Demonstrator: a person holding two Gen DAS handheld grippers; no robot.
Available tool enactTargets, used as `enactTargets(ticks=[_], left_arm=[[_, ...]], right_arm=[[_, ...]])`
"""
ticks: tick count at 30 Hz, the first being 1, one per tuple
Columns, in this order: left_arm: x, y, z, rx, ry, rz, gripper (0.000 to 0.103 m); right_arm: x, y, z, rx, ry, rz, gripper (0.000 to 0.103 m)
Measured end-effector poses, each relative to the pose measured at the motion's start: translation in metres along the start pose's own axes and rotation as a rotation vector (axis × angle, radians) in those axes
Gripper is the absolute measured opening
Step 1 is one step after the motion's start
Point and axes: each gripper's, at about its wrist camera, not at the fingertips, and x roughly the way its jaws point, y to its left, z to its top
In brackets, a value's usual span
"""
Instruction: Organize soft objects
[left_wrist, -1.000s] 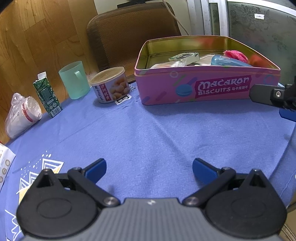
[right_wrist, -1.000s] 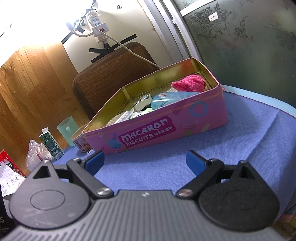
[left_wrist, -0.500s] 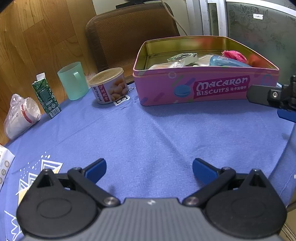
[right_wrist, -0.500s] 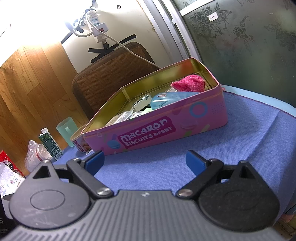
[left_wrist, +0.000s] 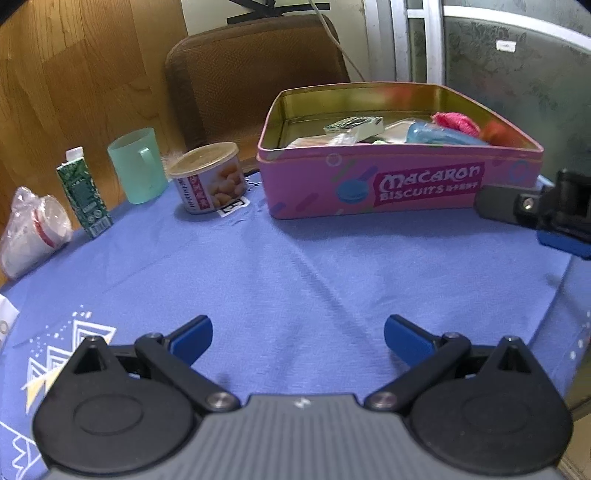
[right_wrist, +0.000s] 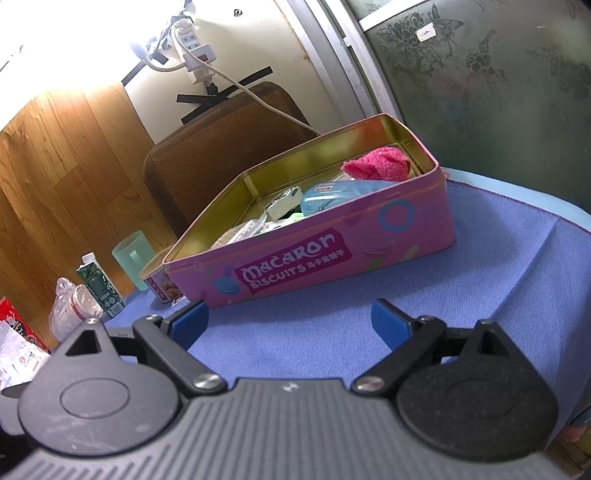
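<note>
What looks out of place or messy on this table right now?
Nothing is spilled or knocked over. The pink biscuit tin sits open with no lid in view, its contents in a loose jumble: a pink fuzzy cloth at one end, a blue pack and small packets piled together. Both grippers are open and empty.

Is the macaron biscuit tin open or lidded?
Open. The pink tin has no lid on it; its gold interior shows, with a pink fuzzy cloth and a blue pouch inside.
</note>
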Motion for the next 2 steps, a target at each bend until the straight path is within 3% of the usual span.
enactTargets(ticks=[2], left_arm=[[0.0001, -0.0003, 0.0001, 0.005, -0.003, -0.004, 0.103]], right_arm=[[0.0003, 0.0002, -0.0004, -0.004, -0.002, -0.003, 0.097]])
